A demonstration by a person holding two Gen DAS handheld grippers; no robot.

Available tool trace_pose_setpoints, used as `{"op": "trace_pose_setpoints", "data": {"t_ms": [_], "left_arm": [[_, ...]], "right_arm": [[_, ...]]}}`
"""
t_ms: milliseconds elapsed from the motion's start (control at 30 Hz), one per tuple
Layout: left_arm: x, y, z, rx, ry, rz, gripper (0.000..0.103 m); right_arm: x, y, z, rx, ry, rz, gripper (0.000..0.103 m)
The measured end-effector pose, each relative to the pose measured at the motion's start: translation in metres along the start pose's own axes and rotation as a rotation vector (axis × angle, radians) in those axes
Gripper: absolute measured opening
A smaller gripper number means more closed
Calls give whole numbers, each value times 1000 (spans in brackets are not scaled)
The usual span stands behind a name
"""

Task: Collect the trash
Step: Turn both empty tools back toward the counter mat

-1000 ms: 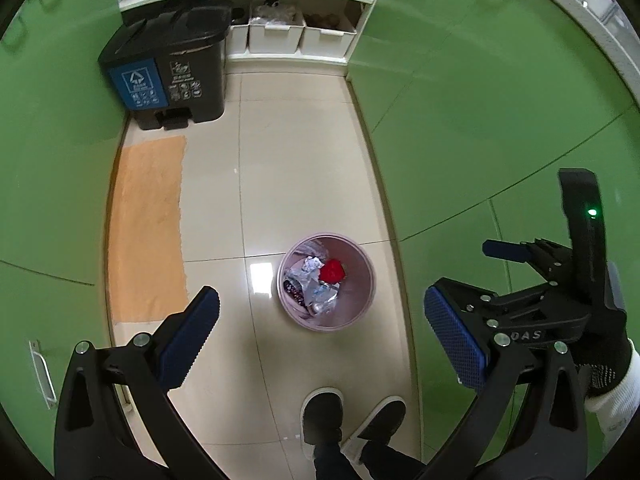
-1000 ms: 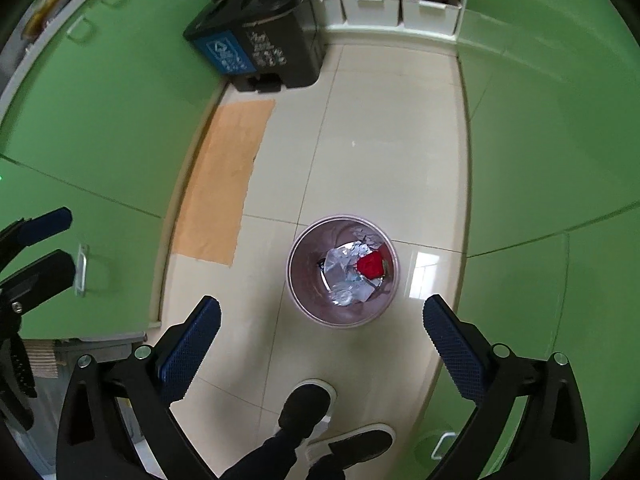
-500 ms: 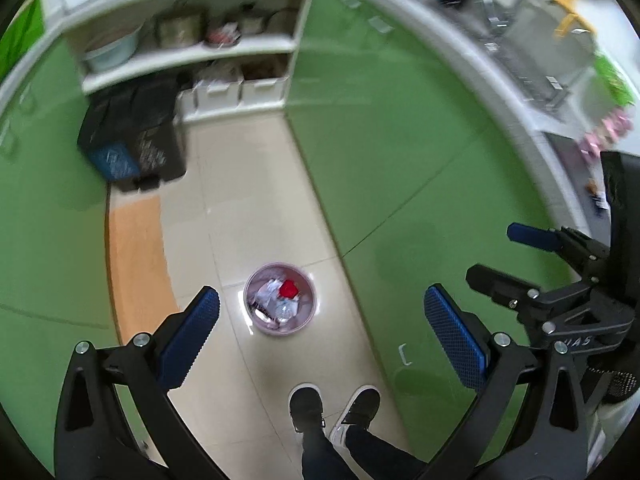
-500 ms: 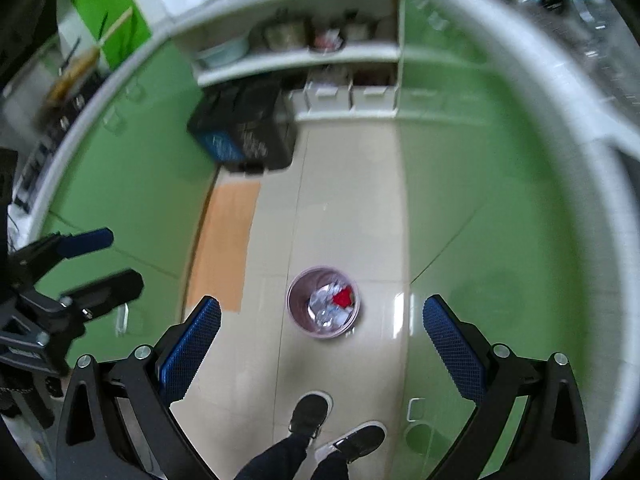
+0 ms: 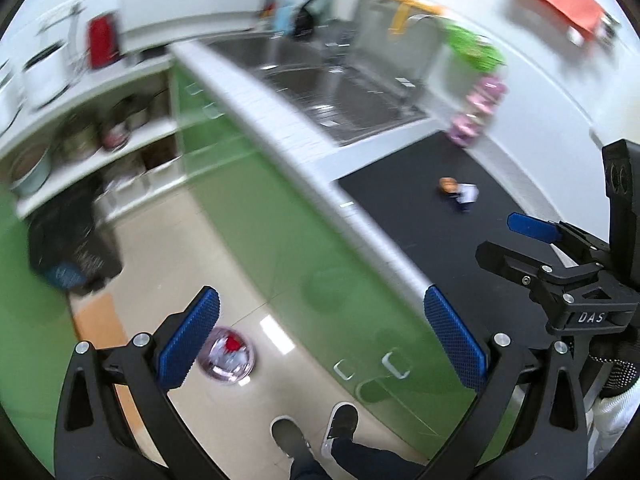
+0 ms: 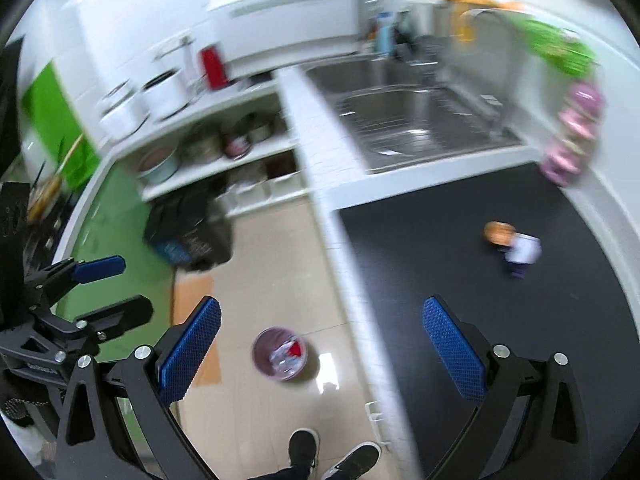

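A small pink waste bin (image 5: 229,360) holding crumpled trash and a red scrap stands on the tiled floor; it also shows in the right wrist view (image 6: 281,357). On the black counter mat (image 6: 460,280) lie an orange piece (image 6: 497,233) and a white-and-blue wrapper (image 6: 522,254), touching each other; they also show in the left wrist view (image 5: 458,192). My left gripper (image 5: 320,338) is open and empty, high above the floor. My right gripper (image 6: 320,340) is open and empty, above the counter's edge. Both views are blurred.
A steel sink (image 6: 416,116) lies beyond the mat, with stacked pink cups (image 6: 570,136) at its right. Green cabinet fronts (image 5: 280,220) run below the counter. A black pedal bin (image 6: 192,228) and shelves with pots stand at the aisle's far end. The person's feet (image 5: 316,432) are below.
Both grippers have risen and tilted up from over the floor bin. The counter, the sink and the trash on the mat have come into view; the bin looks smaller and lower.
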State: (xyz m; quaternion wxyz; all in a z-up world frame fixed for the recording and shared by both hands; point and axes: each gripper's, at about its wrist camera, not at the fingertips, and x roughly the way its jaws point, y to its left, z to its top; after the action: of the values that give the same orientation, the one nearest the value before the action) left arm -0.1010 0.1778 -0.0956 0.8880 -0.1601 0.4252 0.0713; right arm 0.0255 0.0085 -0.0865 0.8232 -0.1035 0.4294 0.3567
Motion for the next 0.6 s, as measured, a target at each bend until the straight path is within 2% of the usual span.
{"op": "trace_pose_setpoints", "data": {"t_ms": [133,267,467,600], "left_arm": [[22,-49,26,94,11,-59,100],[46,-87,43,155,16,-87,100],[96,-132,68,190,52,-100,100],[121,-144,76,188,75,-89,100]], "right_arm": [[-21,-54,-1,84,-16,-65,97],[-32,-101,-4,124,-34,-113,97],[-6,-162,4,140,4,-163,97],[32,-191,12,132,54,-156,97]]}}
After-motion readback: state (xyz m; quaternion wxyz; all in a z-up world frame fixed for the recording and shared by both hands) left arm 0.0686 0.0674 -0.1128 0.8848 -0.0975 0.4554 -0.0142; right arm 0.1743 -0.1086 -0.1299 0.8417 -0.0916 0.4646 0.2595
